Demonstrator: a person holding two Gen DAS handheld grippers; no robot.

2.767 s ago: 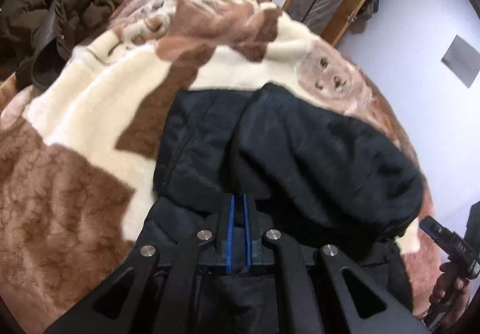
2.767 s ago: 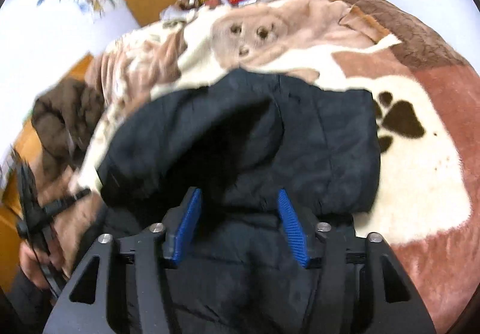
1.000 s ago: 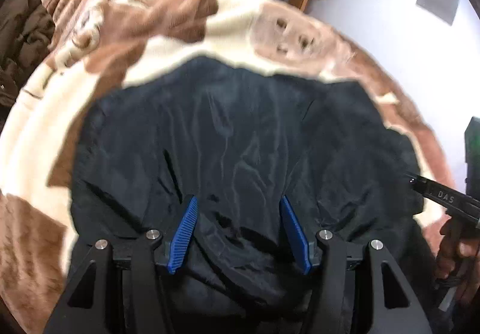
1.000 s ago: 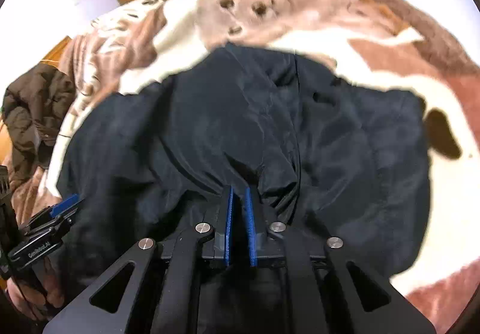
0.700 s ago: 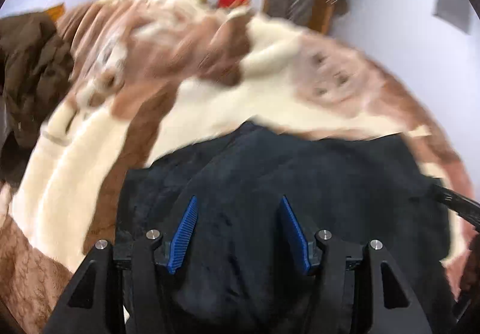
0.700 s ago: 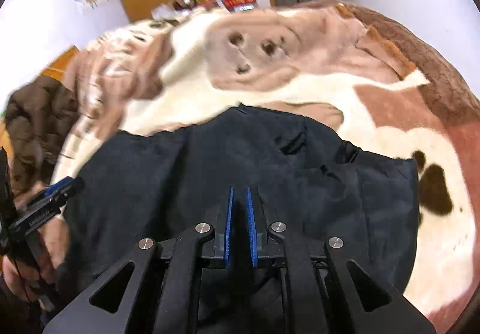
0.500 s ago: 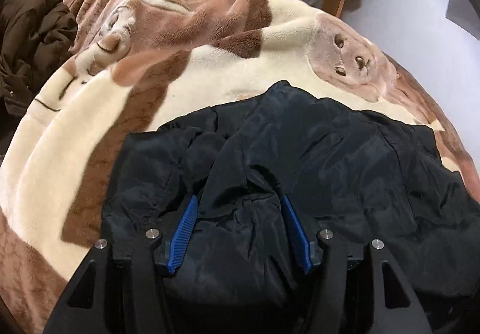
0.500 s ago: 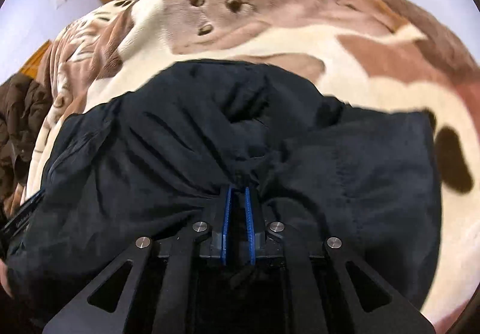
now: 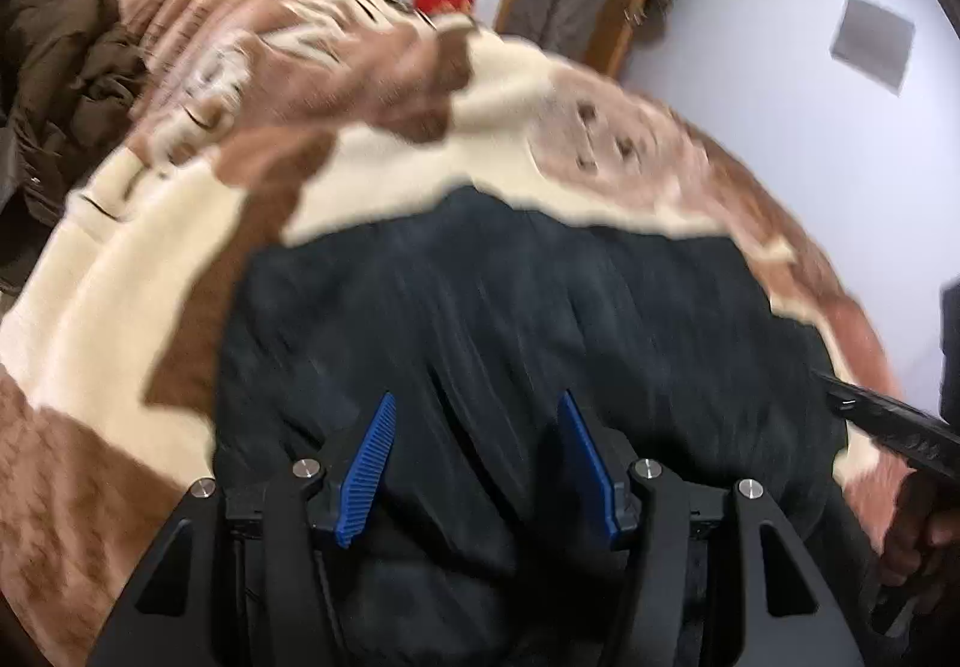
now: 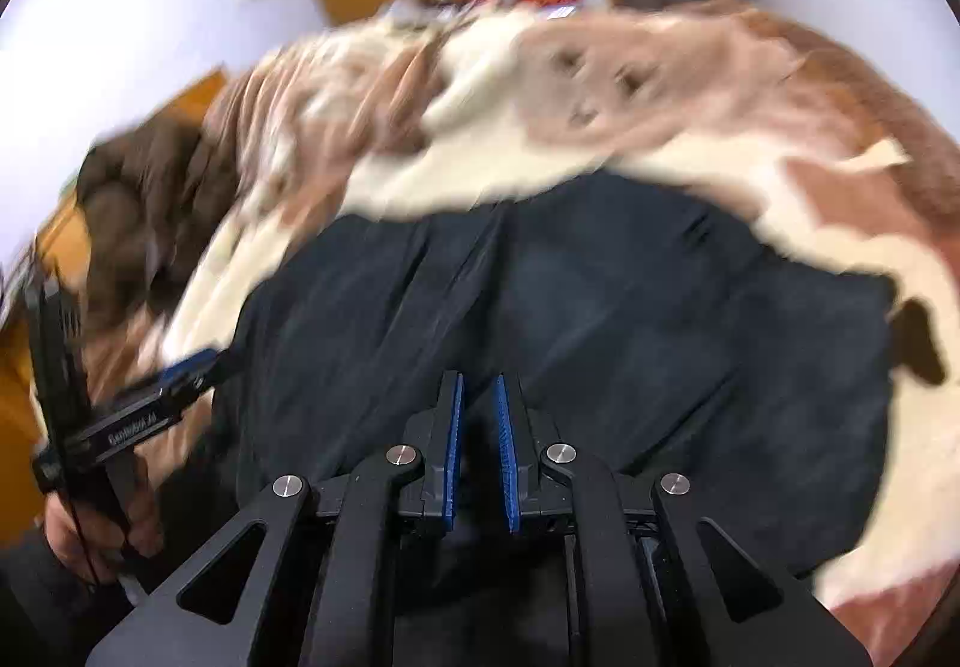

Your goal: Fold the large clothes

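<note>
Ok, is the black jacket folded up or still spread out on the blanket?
Mostly spread out: the black jacket lies wide and creased across the blanket. Motion blur hides whether any edge is folded under.

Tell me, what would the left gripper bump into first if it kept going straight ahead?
Most likely the black jacket; the open left gripper points right over it. Depth is blurry, though.

A bed covered by a plush blanket (image 9: 150, 259) in cream and brown with a bear-face print carries a black jacket (image 9: 510, 307) spread across its near part. A heap of dark brown clothing (image 9: 60, 67) lies at the bed's far left edge.
</note>
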